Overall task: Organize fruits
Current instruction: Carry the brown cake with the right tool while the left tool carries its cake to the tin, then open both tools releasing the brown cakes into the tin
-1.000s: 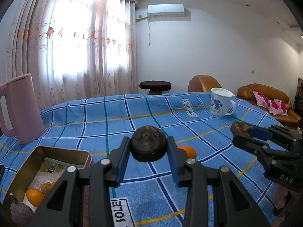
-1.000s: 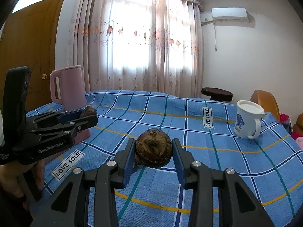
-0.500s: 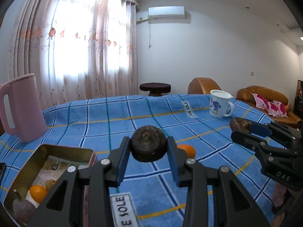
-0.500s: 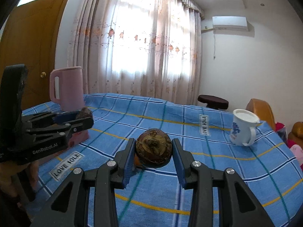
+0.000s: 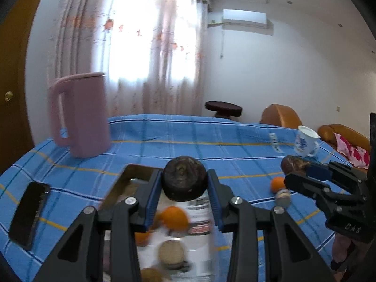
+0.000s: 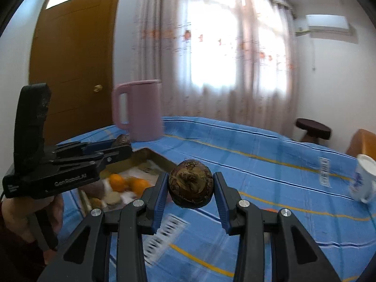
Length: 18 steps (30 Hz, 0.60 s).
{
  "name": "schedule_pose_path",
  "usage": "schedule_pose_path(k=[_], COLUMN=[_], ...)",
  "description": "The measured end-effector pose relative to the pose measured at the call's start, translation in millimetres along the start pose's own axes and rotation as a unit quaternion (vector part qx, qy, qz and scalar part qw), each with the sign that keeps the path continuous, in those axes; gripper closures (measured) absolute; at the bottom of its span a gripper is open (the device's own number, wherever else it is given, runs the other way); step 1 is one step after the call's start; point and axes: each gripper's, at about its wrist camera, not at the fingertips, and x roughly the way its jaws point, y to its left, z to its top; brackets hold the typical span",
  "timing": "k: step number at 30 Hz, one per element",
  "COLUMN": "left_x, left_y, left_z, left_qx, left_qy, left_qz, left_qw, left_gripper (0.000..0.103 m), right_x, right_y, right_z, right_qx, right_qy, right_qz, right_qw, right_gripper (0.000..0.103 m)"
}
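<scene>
Left gripper [image 5: 185,189]: jaws clenched on a dark brown round fruit [image 5: 185,180], which sits between the two blue pads [image 5: 154,199] and is clear of the surface below. The gripper hangs above a gold-coloured tin tray [image 5: 138,172] that rests on the blue checked cloth [image 5: 211,145] covering the bench. Inside the tray, under the gripper, lie an orange [image 5: 175,218], a second orange partly hidden by the left finger, and a pale round fruit [image 5: 171,255] — all blurred.

Right gripper [image 6: 190,191]: jaws clenched on a mottled brown fruit [image 6: 190,183] with a wrinkled skin, held in the air over the cloth, just beside the near right corner of the tray. In the left wrist view this gripper shows at the right edge, its fruit at the finger ends.

On the cloth to the right of the tray, a small orange [image 5: 277,183] and a greyish round fruit [image 5: 283,197] lie touching or nearly so — the blur does not settle which.

Other items on the bench:
- pink jug [image 5: 81,115], upright, beyond the far left corner of the tray;
- black phone [image 5: 29,213], flat, to the left of the tray;
- white mug [image 5: 305,141] with a blue print, well apart at the far right.
</scene>
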Motion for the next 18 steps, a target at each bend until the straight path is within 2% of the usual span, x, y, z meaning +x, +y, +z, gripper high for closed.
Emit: schedule_pose_path(k=[9, 18], left_x=[18, 25], left_y=[48, 61], left_z=[-8, -18], left_qx=[-0.029, -0.037], left_qy=[0.042, 0.066], left_qz=[0.032, 0.045], left_qw=[0.9982, 0.9961], left_gripper=[0.063, 0.062], right_x=[59, 91], right_y=[63, 86], right_z=[2, -9], right_qx=[-0.039, -0.05], right_qy=[0.047, 0.095], right_qz=[0.056, 0.074], right_qw=[0.997, 0.991], right_gripper=[0.063, 0.062])
